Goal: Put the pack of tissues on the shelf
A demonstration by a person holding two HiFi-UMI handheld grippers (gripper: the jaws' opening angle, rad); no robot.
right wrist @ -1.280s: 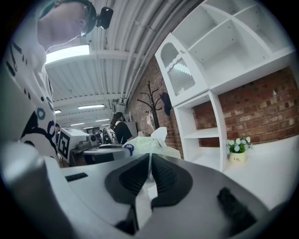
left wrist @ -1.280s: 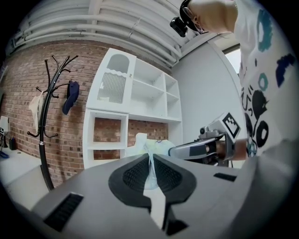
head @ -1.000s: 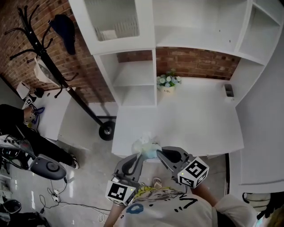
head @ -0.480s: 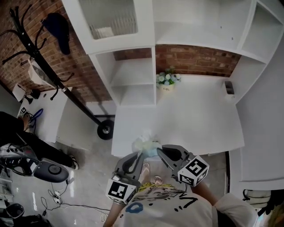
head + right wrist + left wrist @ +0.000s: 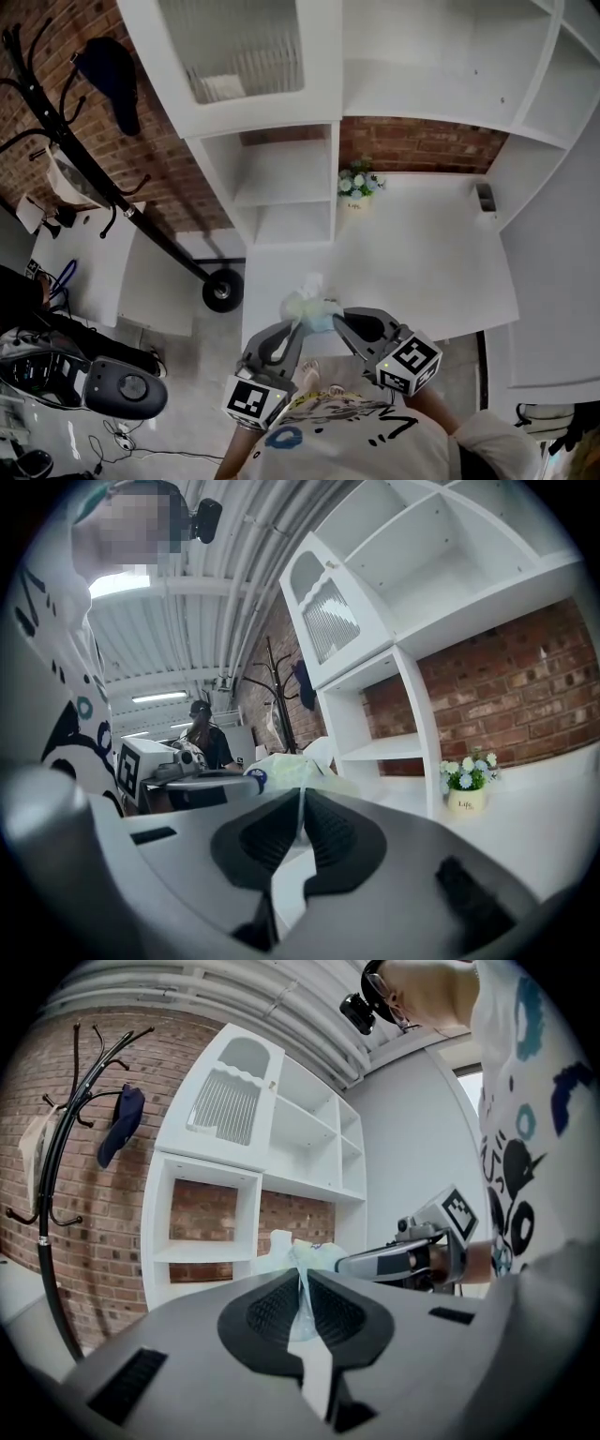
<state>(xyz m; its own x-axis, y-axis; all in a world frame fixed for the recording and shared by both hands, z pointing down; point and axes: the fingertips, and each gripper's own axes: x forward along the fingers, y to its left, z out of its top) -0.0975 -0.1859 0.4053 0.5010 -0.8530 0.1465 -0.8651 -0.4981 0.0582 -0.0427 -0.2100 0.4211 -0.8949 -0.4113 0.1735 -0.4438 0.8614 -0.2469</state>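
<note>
Tissues: soft, pale green and white plastic-wrapped pack of tissues, lower centre of the head view. It's up in the air between the two grippers, roughly over the near edge of the worktop.
Left gripper: the grey left gripper comes in from the lower left of the head view. In its own view the dark ribbed jaws are pressed together on a thin flap of the pack's wrapper, with the bulk of the pack sticking out past the tips.
Right gripper: same deal for the grey right gripper, coming in from the lower right. Its jaws are squeezed onto a thin edge of the wrapper on the other side of the pack.
Worktop: flat white worktop, filling the middle and right of the head view.
Shelf: tall white shelf unit with open cubbies against the red brick wall, upper centre of the head view. The pack is well apart from it.
Flowers: little white flower pot with pale blue and white blooms, at the back of the worktop just beside the shelf unit.
Left side: black coat rack with a dark cap hanging on it, upper left of the head view.
Background: a person in dark clothes, far off at the left of the right gripper view.
</note>
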